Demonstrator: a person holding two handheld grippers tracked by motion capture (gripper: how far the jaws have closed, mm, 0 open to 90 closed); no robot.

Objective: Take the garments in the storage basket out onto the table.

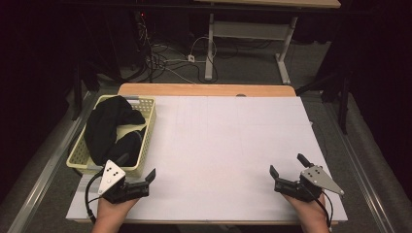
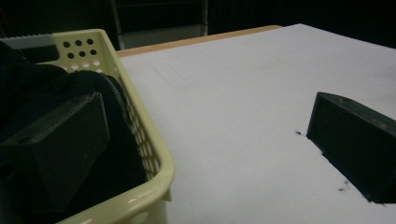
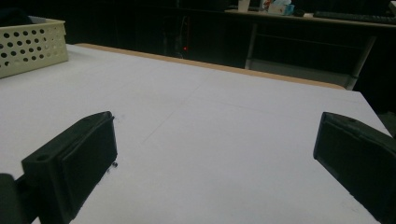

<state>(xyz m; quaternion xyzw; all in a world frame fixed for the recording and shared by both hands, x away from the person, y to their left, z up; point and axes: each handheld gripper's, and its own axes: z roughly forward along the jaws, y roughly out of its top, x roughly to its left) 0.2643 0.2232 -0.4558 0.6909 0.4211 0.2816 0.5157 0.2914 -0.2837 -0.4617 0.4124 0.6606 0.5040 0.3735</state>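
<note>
A pale yellow perforated basket [image 1: 148,127] stands at the left edge of the white sheet [image 1: 228,145] and holds a black cloth [image 1: 108,127]. My left gripper [image 1: 137,166] is open at the basket's near right corner, with nothing between its jaws. In the left gripper view [image 2: 205,140] one jaw hangs in front of the black cloth [image 2: 51,84] by the basket rim [image 2: 140,122], the other over the sheet. My right gripper [image 1: 287,164] stands open and empty over the sheet's near right part. In the right gripper view [image 3: 215,154] the basket [image 3: 28,46] shows far left.
The sheet covers a wooden table whose far edge [image 1: 204,90] is bare. Metal rails [image 1: 46,170] run along both sides. Behind the table are cables [image 1: 160,60] on the floor and the legs of another desk [image 1: 210,48].
</note>
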